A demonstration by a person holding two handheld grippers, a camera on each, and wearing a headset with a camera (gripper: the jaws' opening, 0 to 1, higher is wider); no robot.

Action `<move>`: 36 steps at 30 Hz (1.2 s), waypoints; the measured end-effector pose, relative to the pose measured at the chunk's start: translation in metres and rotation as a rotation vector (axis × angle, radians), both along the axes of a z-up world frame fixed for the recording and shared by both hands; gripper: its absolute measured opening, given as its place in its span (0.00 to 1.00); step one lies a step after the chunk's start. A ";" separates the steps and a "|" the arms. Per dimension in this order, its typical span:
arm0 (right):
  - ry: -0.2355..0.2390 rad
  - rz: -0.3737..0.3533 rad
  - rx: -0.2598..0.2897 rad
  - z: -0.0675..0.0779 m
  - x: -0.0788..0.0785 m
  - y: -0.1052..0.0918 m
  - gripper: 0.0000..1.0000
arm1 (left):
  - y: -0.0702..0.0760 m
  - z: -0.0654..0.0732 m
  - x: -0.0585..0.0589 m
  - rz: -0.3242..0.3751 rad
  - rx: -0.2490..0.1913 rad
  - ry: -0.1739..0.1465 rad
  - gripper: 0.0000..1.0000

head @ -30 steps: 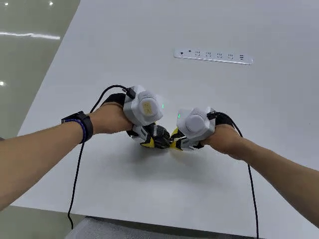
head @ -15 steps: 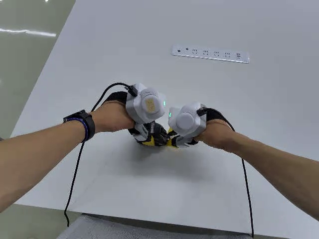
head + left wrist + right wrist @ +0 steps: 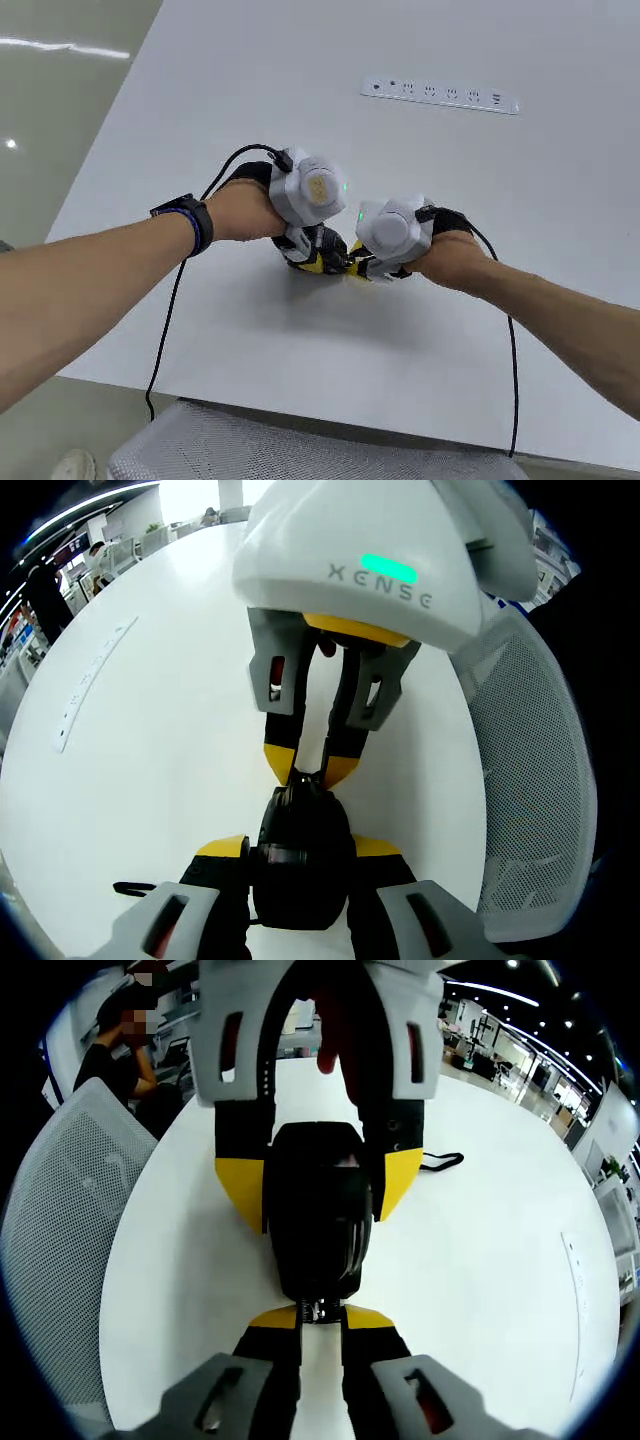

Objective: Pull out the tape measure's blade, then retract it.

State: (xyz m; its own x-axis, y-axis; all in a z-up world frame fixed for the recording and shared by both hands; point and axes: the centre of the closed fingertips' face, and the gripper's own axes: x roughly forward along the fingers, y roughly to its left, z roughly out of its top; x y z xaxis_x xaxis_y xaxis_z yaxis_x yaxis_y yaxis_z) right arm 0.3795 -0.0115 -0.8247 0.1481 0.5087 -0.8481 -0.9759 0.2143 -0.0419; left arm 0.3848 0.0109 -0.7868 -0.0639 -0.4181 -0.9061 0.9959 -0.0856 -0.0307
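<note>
White tabletop (image 3: 480,200) in the head view, power strip (image 3: 440,95) near the far edge. The left gripper (image 3: 312,262) and right gripper (image 3: 360,270) sit nose to nose toward the near edge, and the tape measure (image 3: 330,252) barely peeks out between them. Over to the left gripper view: its jaws are clamped on the black case, and the other gripper's jaws at the top are almost together. The right gripper view settles it: those narrow jaws pinch the blade's end hook (image 3: 320,1310), tight against the case. A mesh chair (image 3: 60,1210) stands past the tabletop's edge.
</note>
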 end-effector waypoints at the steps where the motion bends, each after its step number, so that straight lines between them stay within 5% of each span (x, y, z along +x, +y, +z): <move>1: 0.002 0.000 -0.003 0.000 0.000 0.000 0.13 | 0.000 0.000 0.000 0.000 0.000 0.000 0.35; 36: 0.008 -0.032 0.007 0.003 -0.014 -0.042 0.13 | -0.004 0.000 -0.003 0.022 0.022 -0.010 0.35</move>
State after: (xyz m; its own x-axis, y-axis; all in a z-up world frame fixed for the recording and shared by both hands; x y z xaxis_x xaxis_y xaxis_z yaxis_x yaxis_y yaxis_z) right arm 0.3657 -0.0532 -0.8221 0.1578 0.5100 -0.8456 -0.9689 0.2454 -0.0327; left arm 0.3817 0.0066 -0.7866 -0.0457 -0.3992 -0.9157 0.9978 -0.0626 -0.0225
